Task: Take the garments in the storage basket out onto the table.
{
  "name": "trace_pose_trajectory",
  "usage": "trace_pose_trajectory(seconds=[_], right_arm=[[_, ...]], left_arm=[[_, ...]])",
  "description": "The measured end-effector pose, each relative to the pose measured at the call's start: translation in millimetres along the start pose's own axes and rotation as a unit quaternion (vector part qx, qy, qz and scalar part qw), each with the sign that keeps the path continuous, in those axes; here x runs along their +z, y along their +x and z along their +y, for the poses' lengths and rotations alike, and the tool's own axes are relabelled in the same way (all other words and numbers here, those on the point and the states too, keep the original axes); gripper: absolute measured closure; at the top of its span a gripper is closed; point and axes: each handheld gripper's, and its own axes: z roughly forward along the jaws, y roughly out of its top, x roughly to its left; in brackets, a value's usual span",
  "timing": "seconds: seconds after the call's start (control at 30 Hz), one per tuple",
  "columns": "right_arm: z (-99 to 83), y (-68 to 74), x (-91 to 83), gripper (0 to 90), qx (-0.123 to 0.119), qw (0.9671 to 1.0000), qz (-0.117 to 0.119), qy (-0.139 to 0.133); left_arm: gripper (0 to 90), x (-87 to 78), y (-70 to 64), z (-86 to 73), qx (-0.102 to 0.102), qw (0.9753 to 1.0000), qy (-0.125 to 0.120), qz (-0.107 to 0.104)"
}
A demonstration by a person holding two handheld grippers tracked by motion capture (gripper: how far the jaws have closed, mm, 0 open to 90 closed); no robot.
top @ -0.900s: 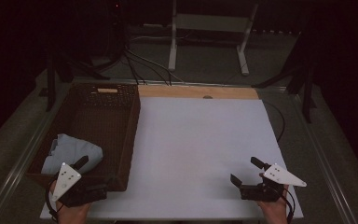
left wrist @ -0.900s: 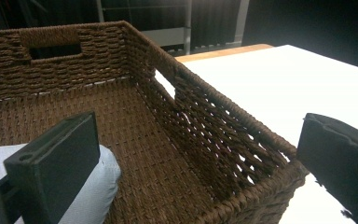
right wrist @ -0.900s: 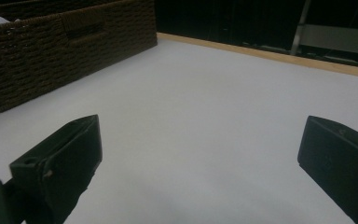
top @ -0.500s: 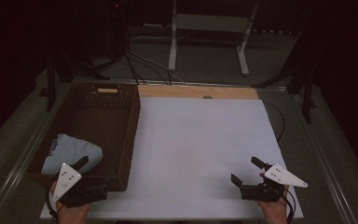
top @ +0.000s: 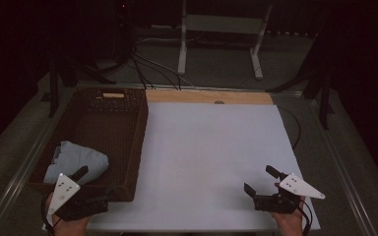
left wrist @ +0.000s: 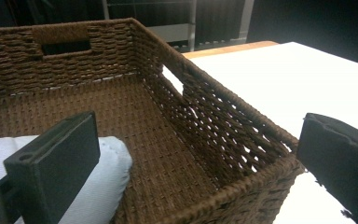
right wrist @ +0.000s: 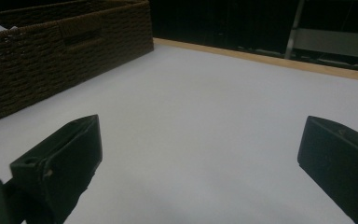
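A brown wicker basket (top: 135,142) stands on the left part of the white table (top: 211,152). A folded pale blue cloth (top: 78,160) lies in its near left corner. My left gripper (top: 96,183) hovers at the basket's near edge, open, with nothing between the jaws. In the left gripper view, that gripper (left wrist: 196,130) looks into the basket (left wrist: 223,98), and the cloth (left wrist: 107,186) lies just behind the left jaw. My right gripper (top: 259,179) is open over the table's near right corner. In the right gripper view, its jaws (right wrist: 200,135) frame bare table, with the basket (right wrist: 65,51) far left.
A strip of bare wood (top: 211,97) runs along the table's far edge. Behind it stand a white stand (top: 182,44) and cables on a dark floor. Metal rails (top: 344,167) border the table at both sides. The basket has a handle slot (left wrist: 65,44) in its far wall.
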Motion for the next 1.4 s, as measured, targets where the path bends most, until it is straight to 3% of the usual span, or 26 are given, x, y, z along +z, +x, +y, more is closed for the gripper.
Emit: trace_pose_trajectory(seconds=[0.1,0.2,0.37,0.4,0.5,0.6,0.87,1.07,1.4], right_arm=[[-0.1,0.1,-0.2,0.3,-0.001,1.0,0.0,-0.001],[-0.4,0.0,-0.7,0.3,-0.006,1.0,-0.004,-0.007],[-0.6,-0.2,-1.0,0.3,-0.009,0.9998,-0.008,-0.013],[-0.7,-0.4,-1.5,0.3,-0.009,0.9998,-0.008,-0.018],[-0.9,-0.8,-1.4,0.3,-0.01,0.9997,-0.008,-0.019],[-1.0,-1.5,-1.8,0.3,-0.01,0.9995,-0.009,-0.027],[-1.2,-1.7,-2.0,0.3,-0.011,0.9993,-0.006,-0.036],[-1.0,-2.8,-2.5,0.3,-0.005,0.9992,-0.006,-0.038],[-0.9,-3.0,-2.9,0.3,-0.001,0.9993,-0.007,-0.037]], left_arm=[[0.5,-2.4,2.2,1.7,0.0,1.0,-0.001,0.005],[0.5,-7.5,4.3,5.3,0.01,0.9995,-0.014,0.028],[0.4,-9.6,8.3,10.9,0.01,0.9995,-0.011,0.027],[0.4,-10.0,12.3,16.1,-0.003,0.9998,-0.003,0.021],[0.4,-9.6,16.8,21.7,-0.011,0.9997,0.002,0.023],[0.5,-6.4,29.0,32.3,-0.003,0.9993,0.019,0.032],[0.4,4.9,52.9,40.0,0.004,0.9976,0.05,0.048],[0.4,9.4,61.2,43.7,0.016,0.9957,0.074,0.054],[0.4,16.1,71.7,52.2,0.028,0.9939,0.092,0.053]])
